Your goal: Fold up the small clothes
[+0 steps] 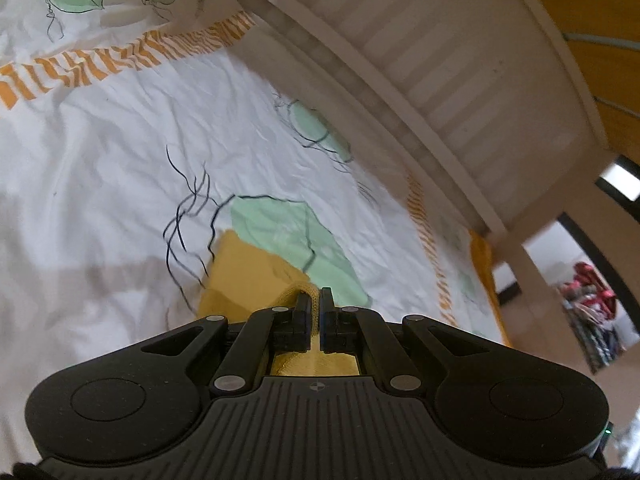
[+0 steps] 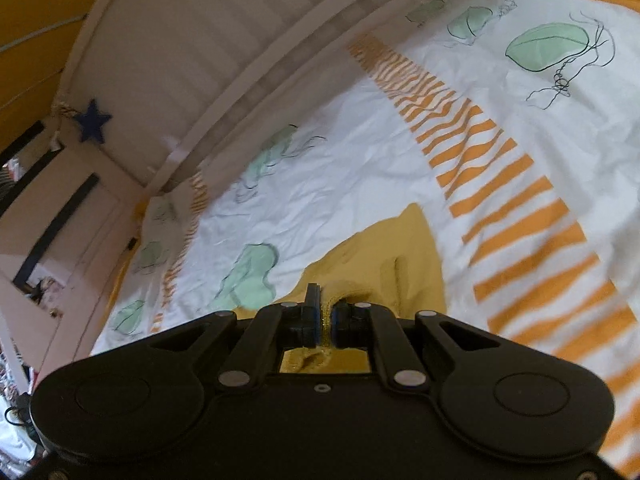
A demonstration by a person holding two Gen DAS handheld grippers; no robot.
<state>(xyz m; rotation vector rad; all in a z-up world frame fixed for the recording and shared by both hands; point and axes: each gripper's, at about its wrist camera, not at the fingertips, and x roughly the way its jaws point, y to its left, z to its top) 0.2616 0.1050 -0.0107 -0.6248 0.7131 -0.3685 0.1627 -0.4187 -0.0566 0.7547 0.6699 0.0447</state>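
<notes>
Garment: a small yellow garment (image 1: 244, 272), knitted at the hem; it hangs from both tongs above the bed (image 1: 100, 168) and does not lie flat on it.
Left tongs (image 1: 316, 300): pressed together on a ribbed edge of the garment; the knit fills the narrow gap between the two fingers.
Right tongs (image 2: 326, 304): also pinching the garment (image 2: 384, 256), on a thick rolled edge, perhaps the waistband or a cuff; the view is too close to be sure.
Why held so: I think two grips on one edge let the cloth fall open by its own weight, so it can be laid down smooth before the fold.
Bed cover: white, with green shapes, thin black lines and orange striped bands; it is wrinkled, so it gives a soft but uneven ground.
Headboard (image 1: 460, 80): white slats, just behind the cover, near enough that the garment should be laid toward the person.
Stage: early, in my judgement; no fold is seen in the cloth yet.
Risk: the knit is thick and stretchy, so one corner may slip or hang lower than the other.
</notes>
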